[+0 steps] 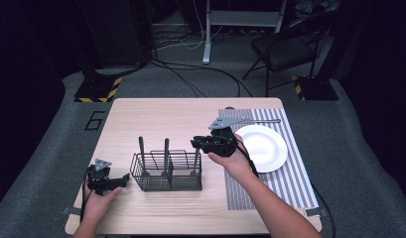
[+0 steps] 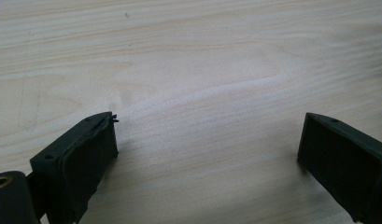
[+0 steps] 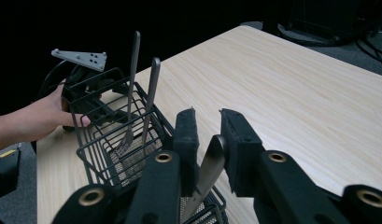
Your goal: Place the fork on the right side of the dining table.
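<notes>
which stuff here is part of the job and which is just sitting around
In the job: right gripper, utensil handle between its jaws, wire caddy, two other utensils.
Lying about: white plate, striped mat, left gripper, chair.

The table (image 1: 161, 119) is evenly lit from above amid dark, slightly soft surroundings, with faint shadows.

- I see a light wooden table (image 1: 161, 111) standing on grey carpet (image 1: 339, 148).
- Beyond the table's far edge, a dark folding chair (image 1: 285, 49) stands.
- Cables (image 1: 190, 74) trail across the floor.
- Yellow-black hazard-striped bases (image 1: 99, 91) flank the far corners.
- The surroundings are dim.
</notes>
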Motion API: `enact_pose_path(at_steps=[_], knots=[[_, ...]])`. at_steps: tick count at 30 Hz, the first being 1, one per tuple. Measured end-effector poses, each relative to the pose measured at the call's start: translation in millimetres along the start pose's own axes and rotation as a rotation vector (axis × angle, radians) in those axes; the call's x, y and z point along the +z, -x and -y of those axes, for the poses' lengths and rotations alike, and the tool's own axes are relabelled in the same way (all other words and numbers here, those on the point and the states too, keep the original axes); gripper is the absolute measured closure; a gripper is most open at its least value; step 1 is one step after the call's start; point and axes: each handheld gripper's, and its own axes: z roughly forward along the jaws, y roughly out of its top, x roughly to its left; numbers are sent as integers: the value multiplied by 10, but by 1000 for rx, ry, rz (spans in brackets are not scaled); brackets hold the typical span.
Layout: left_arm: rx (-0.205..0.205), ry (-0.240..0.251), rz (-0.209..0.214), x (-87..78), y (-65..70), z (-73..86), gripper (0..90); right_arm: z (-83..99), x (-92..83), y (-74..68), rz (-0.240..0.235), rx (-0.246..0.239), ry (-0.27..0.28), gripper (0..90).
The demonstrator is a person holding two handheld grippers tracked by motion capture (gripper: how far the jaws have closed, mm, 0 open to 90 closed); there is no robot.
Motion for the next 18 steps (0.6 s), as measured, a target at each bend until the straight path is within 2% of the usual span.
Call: enact_pose_path(at_steps=[5,18], knots=[[2,-1,0,-1,0,0,46,-7,-18,-50,-12,-6,7,826],[2,-3,0,-1,0,-1,46,-51,-25,-166,-56,-32,1,849]])
